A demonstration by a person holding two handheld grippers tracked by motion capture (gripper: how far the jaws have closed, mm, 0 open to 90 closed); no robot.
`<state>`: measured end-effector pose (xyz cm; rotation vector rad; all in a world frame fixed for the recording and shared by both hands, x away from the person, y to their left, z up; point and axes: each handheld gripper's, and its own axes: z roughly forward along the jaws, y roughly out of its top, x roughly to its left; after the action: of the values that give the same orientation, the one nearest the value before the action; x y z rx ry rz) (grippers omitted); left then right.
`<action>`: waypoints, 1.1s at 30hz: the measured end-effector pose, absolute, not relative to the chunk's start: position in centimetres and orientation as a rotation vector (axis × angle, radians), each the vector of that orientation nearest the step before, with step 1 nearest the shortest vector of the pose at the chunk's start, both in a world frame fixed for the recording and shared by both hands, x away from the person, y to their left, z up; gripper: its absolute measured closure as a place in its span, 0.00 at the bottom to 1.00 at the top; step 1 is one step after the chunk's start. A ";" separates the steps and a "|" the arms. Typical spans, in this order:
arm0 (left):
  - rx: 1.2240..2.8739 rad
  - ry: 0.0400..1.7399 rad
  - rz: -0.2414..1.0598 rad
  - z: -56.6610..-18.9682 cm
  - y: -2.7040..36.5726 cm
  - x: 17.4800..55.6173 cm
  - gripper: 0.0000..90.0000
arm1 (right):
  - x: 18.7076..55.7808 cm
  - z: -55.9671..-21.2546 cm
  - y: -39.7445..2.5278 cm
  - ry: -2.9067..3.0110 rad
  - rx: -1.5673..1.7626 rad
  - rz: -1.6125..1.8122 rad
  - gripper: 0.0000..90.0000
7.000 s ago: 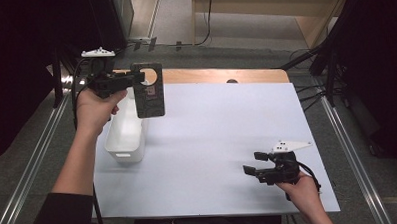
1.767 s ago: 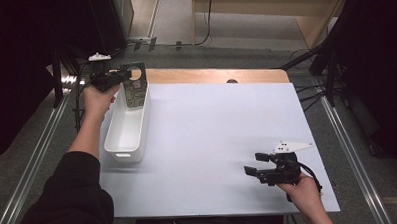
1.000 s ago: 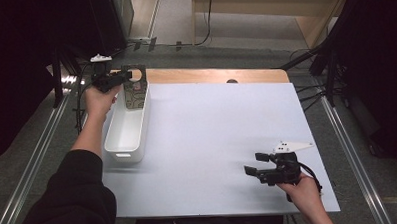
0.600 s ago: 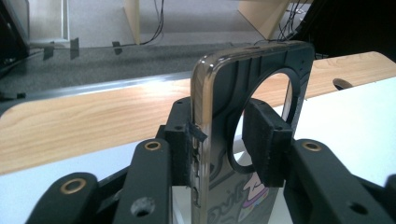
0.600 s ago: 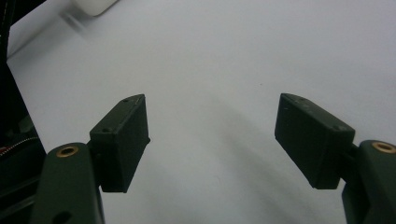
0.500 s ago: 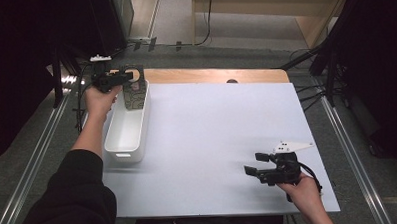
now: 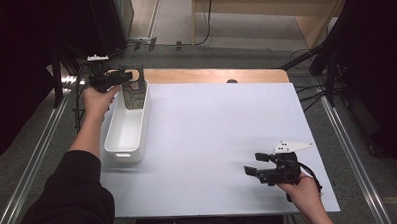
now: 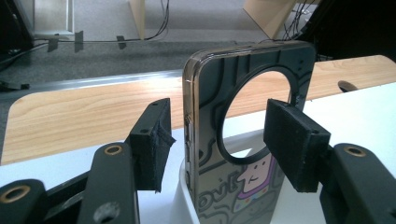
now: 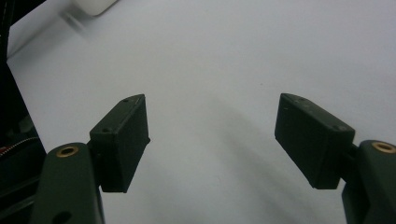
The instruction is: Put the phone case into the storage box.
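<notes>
White table (image 7: 212,141) is seen against a dim room with grey floor; a white bin (image 7: 127,127) is set at its left edge; a dark patterned case (image 8: 243,135) with a round cutout is stood upright in the bin's far end, flanked by the left gripper (image 8: 219,140), whose jaws are parted with gaps to the case on both sides; the right gripper (image 9: 212,135) is held wide open over bare table, gripping nothing.

You see a white worktop (image 7: 212,141) with a bare wooden strip (image 7: 210,75) along its far edge, metal rails (image 7: 33,163) on both sides, and cables (image 7: 203,22) trailing across the grey floor (image 7: 173,13) beyond.
</notes>
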<state>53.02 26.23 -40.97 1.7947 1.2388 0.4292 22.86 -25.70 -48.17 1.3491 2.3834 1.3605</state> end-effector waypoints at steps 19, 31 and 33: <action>1.832 1.271 0.339 -39.5 26.6 51.9 0.42 | 23.0 -48.1 -25.6 2.387 1.348 1.361 0.28; 1.879 1.249 0.343 -38.1 27.2 50.2 0.42 | 23.4 -48.0 -25.5 2.389 1.340 1.372 0.28; 1.894 1.235 0.341 -37.9 27.2 49.8 0.42 | 23.4 -48.0 -25.5 2.390 1.342 1.374 0.28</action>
<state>49.84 27.18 -37.85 1.8945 1.2353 0.3408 23.38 -25.45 -47.95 1.3415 2.3900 1.3738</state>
